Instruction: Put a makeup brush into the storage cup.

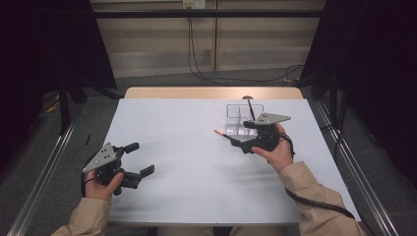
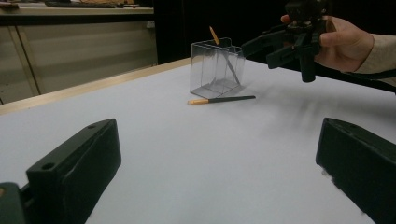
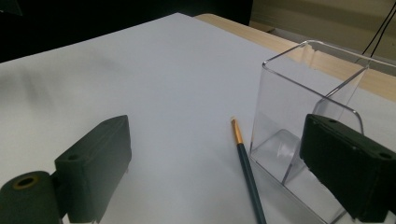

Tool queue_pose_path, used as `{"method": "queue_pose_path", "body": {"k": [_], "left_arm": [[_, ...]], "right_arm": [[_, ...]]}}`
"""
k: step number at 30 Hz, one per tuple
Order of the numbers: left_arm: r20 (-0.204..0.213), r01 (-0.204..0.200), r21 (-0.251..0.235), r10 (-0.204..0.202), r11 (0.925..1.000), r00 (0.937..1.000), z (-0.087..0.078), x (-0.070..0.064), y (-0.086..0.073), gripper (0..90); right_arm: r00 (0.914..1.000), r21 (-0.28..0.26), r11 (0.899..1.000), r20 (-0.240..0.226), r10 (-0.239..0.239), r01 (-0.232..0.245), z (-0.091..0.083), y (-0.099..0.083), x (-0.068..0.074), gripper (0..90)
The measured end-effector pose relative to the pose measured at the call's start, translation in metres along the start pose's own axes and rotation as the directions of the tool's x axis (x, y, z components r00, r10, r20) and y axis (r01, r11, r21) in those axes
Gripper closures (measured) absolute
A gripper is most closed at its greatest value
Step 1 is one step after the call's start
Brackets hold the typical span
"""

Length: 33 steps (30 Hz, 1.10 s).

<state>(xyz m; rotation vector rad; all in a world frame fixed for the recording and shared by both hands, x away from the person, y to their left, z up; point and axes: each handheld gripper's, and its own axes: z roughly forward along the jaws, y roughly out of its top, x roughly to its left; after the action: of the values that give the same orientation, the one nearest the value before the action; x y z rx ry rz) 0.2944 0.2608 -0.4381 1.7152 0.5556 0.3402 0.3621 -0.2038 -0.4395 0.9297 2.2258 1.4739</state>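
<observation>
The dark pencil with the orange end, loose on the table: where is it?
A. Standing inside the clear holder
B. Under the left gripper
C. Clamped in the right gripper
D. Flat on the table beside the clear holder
D: the pencil lies flat on the white table just in front of the clear holder, touching neither gripper; the right gripper hovers open above it.
</observation>
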Motion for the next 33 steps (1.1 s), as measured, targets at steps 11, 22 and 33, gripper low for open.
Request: {"method": "queue_pose_path", "body": {"k": [11, 22, 33], "left_arm": [[0.0, 0.005, 0.0, -0.005, 1.0, 1.0, 0.0, 0.0, 0.0, 0.0], [0.002, 0.006, 0.002, -0.006, 1.0, 1.0, 0.0, 0.0, 0.0, 0.0], [0.003, 0.008, 0.001, -0.008, 1.0, 1.0, 0.0, 0.0, -0.001, 0.0]], "right_arm": [[0.9996, 0.045, 0.999, -0.03, -0.003, 0.004, 0.012, 0.003, -0.001, 8.4], [0.9991, 0.181, 0.984, -0.043, 0.007, 0.001, 0.028, 0.005, -0.003, 9.8], [0.9996, 0.304, 0.953, -0.03, 0.001, 0.008, 0.039, 0.009, -0.006, 11.7]]}}
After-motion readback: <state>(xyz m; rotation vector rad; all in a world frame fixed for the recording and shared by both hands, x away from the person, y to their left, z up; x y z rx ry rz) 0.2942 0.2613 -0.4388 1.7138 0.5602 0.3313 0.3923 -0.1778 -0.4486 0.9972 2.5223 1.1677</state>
